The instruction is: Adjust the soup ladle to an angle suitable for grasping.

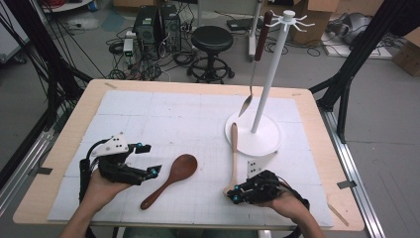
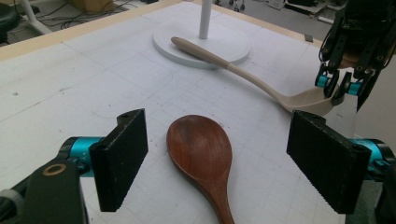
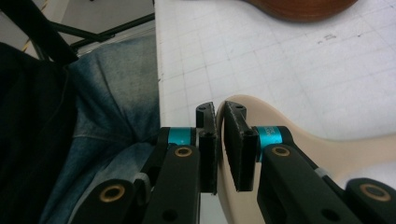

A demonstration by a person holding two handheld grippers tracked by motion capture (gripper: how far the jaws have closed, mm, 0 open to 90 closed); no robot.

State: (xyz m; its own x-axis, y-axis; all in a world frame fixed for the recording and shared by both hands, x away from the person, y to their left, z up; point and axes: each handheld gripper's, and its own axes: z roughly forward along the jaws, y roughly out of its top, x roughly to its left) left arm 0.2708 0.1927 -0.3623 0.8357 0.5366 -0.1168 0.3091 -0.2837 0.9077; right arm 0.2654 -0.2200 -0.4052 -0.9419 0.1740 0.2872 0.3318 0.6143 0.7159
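A dark brown wooden spoon (image 1: 171, 179) lies on the white mat, bowl toward the stand. My left gripper (image 1: 150, 158) stands open just left of that bowl; in the left gripper view its jaws straddle the brown spoon (image 2: 201, 149) without touching it. A pale wooden spoon (image 1: 234, 153) lies with its handle tip on the stand's round white base (image 1: 270, 139) and its bowl near the front edge. My right gripper (image 1: 236, 193) is shut on the rim of that bowl, as seen on the pale spoon (image 3: 327, 149) between the right gripper's (image 3: 219, 109) jaws.
A white hook stand (image 1: 275, 64) rises at the back right, and a dark-handled metal spoon (image 1: 257, 54) hangs from it. The mat's front edge (image 3: 158, 84) lies right by my right gripper, with the person's jeans (image 3: 112, 112) below. A stool (image 1: 212, 39) stands beyond the table.
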